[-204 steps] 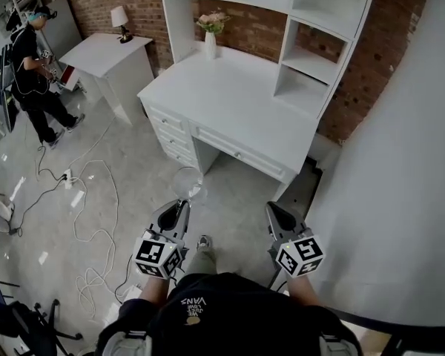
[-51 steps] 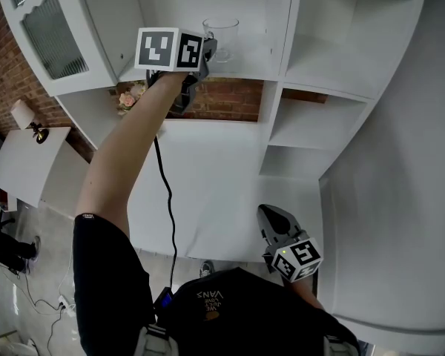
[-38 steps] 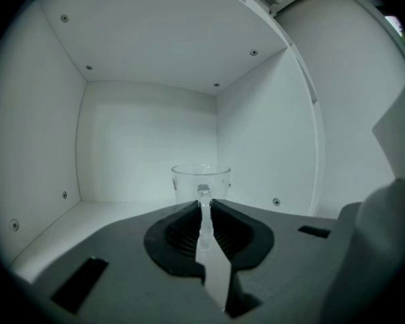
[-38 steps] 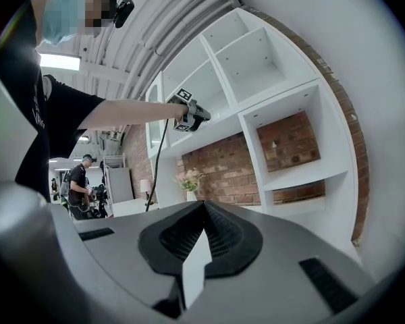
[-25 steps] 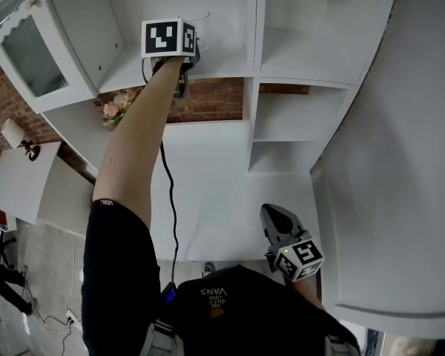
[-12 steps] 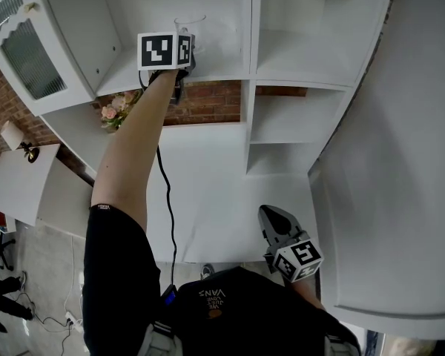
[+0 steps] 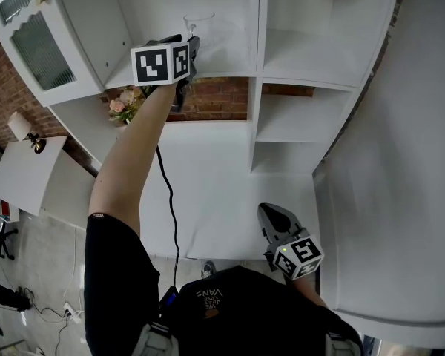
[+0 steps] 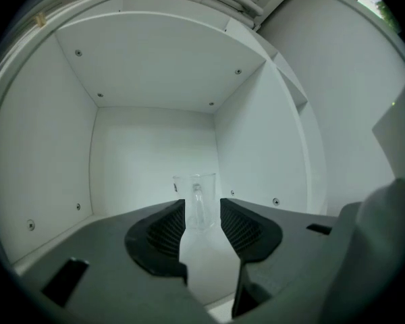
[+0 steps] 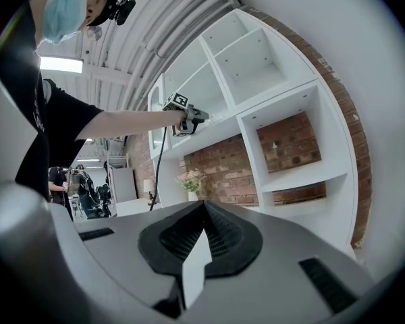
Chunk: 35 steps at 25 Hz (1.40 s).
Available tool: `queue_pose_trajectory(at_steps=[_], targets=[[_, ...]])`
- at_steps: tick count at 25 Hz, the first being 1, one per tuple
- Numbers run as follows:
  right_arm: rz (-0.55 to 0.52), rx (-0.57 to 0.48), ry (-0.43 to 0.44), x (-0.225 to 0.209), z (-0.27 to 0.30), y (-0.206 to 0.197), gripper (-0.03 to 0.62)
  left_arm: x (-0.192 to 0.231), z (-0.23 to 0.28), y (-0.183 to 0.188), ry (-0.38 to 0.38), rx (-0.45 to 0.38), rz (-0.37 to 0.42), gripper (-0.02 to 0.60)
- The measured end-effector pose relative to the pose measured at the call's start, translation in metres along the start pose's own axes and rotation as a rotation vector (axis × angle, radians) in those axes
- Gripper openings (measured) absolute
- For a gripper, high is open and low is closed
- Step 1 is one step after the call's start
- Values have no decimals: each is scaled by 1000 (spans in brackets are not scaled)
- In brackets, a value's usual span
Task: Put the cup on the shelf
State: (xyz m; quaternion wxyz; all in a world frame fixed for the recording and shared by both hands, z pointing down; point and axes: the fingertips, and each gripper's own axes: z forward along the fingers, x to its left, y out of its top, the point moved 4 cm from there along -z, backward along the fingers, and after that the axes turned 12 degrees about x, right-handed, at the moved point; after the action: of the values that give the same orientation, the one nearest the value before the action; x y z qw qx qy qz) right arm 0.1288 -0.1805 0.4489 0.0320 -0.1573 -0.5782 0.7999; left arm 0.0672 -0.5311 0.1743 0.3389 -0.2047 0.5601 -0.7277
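A clear glass cup (image 7: pixel 200 27) with a handle stands upright on the upper shelf (image 7: pixel 226 64) of the white hutch. In the left gripper view the cup (image 8: pixel 197 204) sits just beyond the fingertips, handle facing me, with nothing pressing on it. My left gripper (image 7: pixel 188 49) is held up at the shelf's front edge, and its jaws are opening with a bare gap between the pads (image 8: pixel 170 229). My right gripper (image 7: pixel 275 218) hangs low over the desk, shut and empty; its tips (image 9: pixel 204 205) meet.
The white desk top (image 7: pixel 208 191) lies below the hutch, with a vase of flowers (image 7: pixel 124 102) at its back left. A glass-door cabinet (image 7: pixel 30 32) is at the upper left. Open cubbies (image 7: pixel 297 117) fill the right. A side table with a lamp (image 7: pixel 24 148) stands at far left.
The left gripper's jaws have parted and let go of the cup. The gripper has drawn back and down from it; the cup stays on the shelf. The right gripper has not moved.
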Motion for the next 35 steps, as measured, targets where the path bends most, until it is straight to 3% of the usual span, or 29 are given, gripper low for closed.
queue_pose_trajectory(at_steps=[4,10,15,19,25,29,35], targets=[[-12,7,36,5,2,0,-5,-5,-21,-12,-32,-34,6,143],[-33,33,100,12,8,-4,-5,-16,-56,-37,-33,-77,117,143],[-51,55,155,19,12,-4,-6,-23,-84,-71,-43,-94,114,143],[-64,70,187,21,14,-5,-5,-29,-101,-103,-8,-93,136,143],[-74,86,230,23,15,-9,-5,-36,-126,-150,18,-111,66,108],[-79,97,256,22,14,-12,-5,-40,-142,-184,48,-110,1,26],[-83,117,288,21,14,-19,-5,-62,-163,-241,97,-61,-13,8]])
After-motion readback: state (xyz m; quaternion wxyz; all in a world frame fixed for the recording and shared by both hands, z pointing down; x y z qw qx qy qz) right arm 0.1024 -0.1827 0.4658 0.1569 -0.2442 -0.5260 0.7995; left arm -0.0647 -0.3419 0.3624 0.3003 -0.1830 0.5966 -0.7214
